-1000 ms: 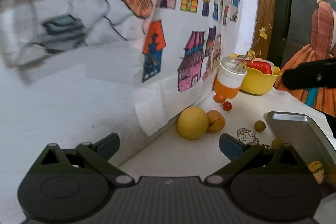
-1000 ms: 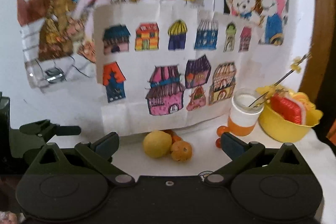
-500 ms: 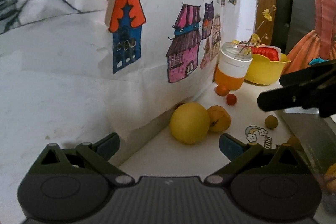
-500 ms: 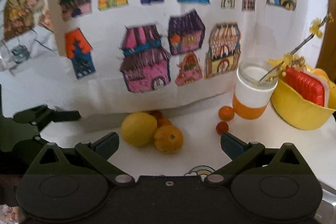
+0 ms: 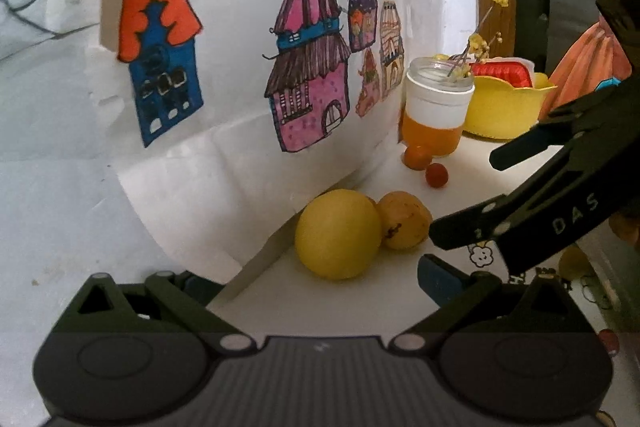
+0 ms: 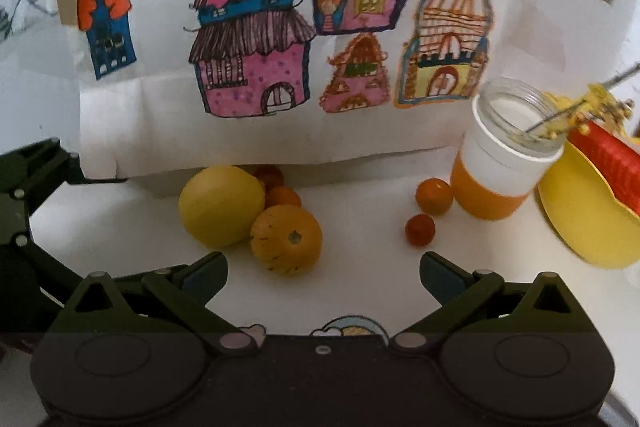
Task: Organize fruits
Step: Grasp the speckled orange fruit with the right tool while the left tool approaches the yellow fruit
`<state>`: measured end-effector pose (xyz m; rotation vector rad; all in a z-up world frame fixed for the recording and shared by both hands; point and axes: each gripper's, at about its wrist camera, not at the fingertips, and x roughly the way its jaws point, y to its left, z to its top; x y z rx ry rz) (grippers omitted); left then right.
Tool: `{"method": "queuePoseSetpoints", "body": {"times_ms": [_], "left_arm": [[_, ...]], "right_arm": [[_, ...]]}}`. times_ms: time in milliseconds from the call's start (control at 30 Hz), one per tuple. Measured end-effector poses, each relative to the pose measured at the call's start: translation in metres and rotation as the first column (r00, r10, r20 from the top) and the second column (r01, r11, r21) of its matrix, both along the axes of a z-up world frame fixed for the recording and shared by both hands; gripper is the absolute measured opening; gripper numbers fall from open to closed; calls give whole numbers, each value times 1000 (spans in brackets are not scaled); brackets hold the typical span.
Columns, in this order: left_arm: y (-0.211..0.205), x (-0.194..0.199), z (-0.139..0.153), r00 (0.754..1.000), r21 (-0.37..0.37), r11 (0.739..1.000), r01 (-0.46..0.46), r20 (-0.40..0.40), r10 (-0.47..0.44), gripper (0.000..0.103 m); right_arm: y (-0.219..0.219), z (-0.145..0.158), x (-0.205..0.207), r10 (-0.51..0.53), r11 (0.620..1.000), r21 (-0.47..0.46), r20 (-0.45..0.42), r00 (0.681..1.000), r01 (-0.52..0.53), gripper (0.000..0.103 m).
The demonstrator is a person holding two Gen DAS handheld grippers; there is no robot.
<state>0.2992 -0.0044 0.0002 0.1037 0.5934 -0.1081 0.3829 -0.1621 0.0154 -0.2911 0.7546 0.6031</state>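
The right claw [image 6: 323, 269] hung spread wide and empty just short of the orange [image 6: 286, 239], which touched the lemon [image 6: 221, 205] below the house drawings [image 6: 256, 39]. "DAS" showed on its arm. The left claw [image 5: 320, 277] gaped empty too, bare white tabletop [image 5: 380, 307] between it and the lemon.

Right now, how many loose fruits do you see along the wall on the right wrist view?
6: large yellow fruit, orange one touching it in front, two small ones tucked behind them, two small ones beside the jar. More may hide behind.
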Motion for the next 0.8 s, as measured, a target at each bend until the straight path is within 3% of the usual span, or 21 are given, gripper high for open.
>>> {"method": "queuePoseSetpoints", "body": {"times_ms": [467,700,800], "left_arm": [[-2,10,-9,1000,66,998,-12,9,12,76],[-11,11,-12,1000,99,995,25,16,-26,70],[-13,16,-15,999,106,994,39,6,-40,68]], "right_arm": [[23,-22,13,71,997,23,-38,997,-70,77],[26,-29,15,69,997,27,-45,997,-68,61],[25,-31,17,67,997,36,-42,997,-65,58]]}}
